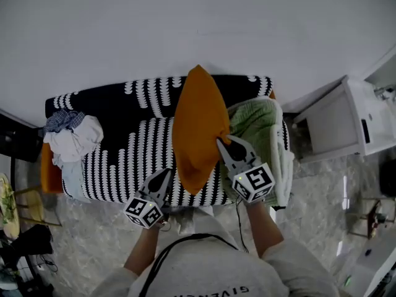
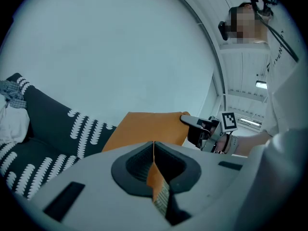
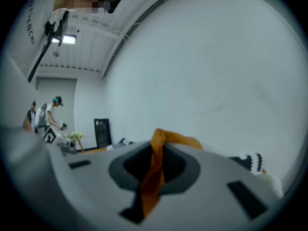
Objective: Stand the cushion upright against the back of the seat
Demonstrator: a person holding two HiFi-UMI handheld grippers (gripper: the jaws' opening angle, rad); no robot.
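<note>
An orange cushion (image 1: 198, 129) hangs in the air on edge over the black-and-white patterned seat (image 1: 133, 159), its top corner near the seat's backrest (image 1: 142, 94). My left gripper (image 1: 169, 174) is shut on the cushion's lower left edge, and orange fabric (image 2: 156, 174) shows pinched between its jaws. My right gripper (image 1: 221, 142) is shut on the cushion's right edge, with a fold of orange cloth (image 3: 153, 177) caught in the jaws. In the left gripper view the cushion (image 2: 144, 129) spreads flat toward the right gripper (image 2: 192, 121).
A pile of white and blue checked clothes (image 1: 73, 138) lies on the seat's left end. A green and white folded blanket (image 1: 263, 135) sits on its right end. A white cabinet (image 1: 359, 116) stands to the right. The white wall (image 1: 185, 23) runs behind the seat.
</note>
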